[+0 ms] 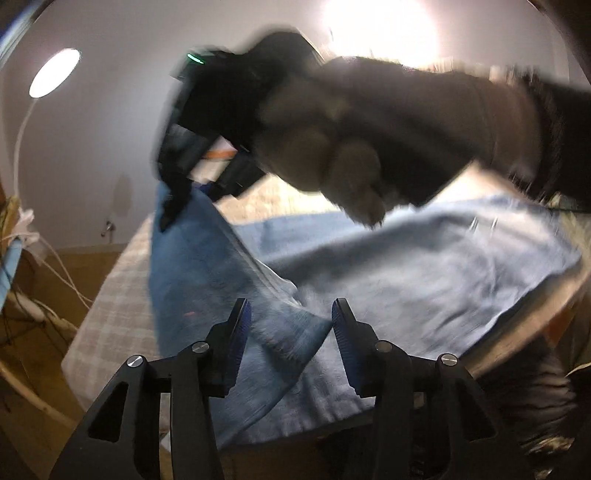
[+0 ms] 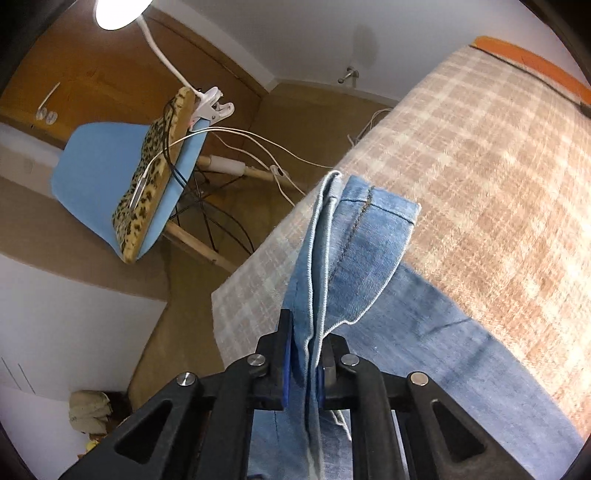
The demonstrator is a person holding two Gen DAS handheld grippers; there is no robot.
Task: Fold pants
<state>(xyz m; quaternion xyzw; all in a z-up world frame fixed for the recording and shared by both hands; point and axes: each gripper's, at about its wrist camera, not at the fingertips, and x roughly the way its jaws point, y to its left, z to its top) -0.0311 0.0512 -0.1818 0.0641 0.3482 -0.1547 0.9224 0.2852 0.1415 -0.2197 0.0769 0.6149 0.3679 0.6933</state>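
Blue denim pants [image 1: 388,280] lie spread over a plaid-covered table [image 1: 110,306]. My left gripper [image 1: 291,317] is open just above a fold of the denim near the table's front edge and holds nothing. My right gripper [image 2: 304,343] is shut on the hem end of the pants [image 2: 354,236], with the stitched cuffs sticking out past the fingertips above the plaid cloth [image 2: 480,177]. In the left wrist view the right gripper [image 1: 173,210] and the gloved hand [image 1: 351,147] holding it lift a corner of denim at the far side.
A blue chair [image 2: 92,166] with a leopard-print cushion [image 2: 147,184] stands on the wooden floor left of the table. A clip lamp [image 2: 118,11] and white cables hang by it. An orange strip [image 2: 535,66] edges the table's far end.
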